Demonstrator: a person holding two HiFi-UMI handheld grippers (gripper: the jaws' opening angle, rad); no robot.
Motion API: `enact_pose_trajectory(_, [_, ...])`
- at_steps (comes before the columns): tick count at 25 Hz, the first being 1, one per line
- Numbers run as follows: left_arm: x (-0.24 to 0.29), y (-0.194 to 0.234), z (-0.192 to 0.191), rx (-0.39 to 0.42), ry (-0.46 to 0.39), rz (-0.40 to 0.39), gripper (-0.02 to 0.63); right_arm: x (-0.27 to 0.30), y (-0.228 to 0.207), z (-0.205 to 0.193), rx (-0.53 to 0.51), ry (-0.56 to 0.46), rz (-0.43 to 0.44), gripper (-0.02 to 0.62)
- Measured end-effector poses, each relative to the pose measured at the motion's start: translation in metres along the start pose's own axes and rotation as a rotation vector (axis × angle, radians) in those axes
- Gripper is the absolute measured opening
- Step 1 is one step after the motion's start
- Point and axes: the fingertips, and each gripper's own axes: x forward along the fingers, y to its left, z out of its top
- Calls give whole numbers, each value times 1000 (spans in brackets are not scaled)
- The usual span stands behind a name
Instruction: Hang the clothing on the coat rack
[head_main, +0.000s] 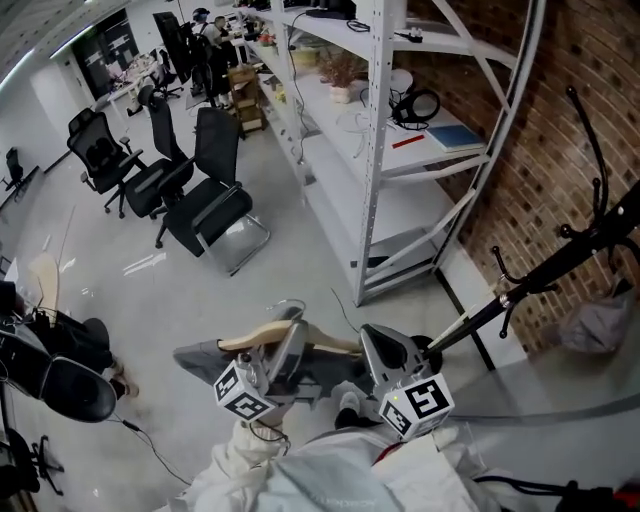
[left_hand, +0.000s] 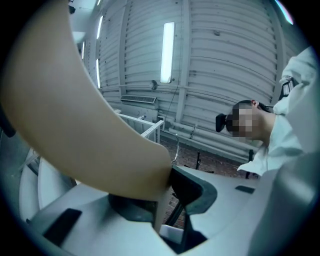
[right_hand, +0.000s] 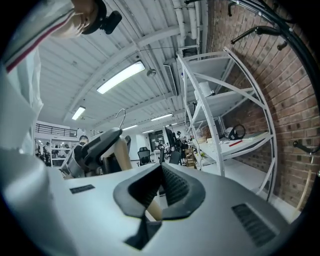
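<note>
The grey clothing (head_main: 200, 356) is carried draped on a wooden hanger (head_main: 252, 337), which is clamped near its hook by the left claw (head_main: 292, 335) and on its other arm by the right claw (head_main: 385, 348) — both closed on the wood — while the coat rack (head_main: 560, 262), apart at the right, is not yet reached, so the hanging itself is judged undone.

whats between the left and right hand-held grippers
One arm of the wooden hanger, with grey clothing hanging under it; the head view shows it.

Grey garment (head_main: 200, 356) on wooden hanger (head_main: 262, 334), near black coat rack (head_main: 560, 262).
</note>
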Motion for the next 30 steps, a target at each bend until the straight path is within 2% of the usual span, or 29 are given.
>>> enact_pose_trajectory(10, [107, 53, -44, -65, 63, -103, 120, 24, -113, 27, 3, -49, -114, 25])
enact_pose_trajectory(19, [185, 63, -84, -139, 123, -179, 120, 11, -185, 53, 11, -76, -210, 25])
enact_pose_trajectory(25, [219, 57, -106, -212, 175, -276, 120, -11, -213, 63, 3, -109, -338, 25])
enact_pose_trajectory(30, [245, 51, -129, -296, 239, -394, 120, -37, -234, 75, -23, -149, -498, 25])
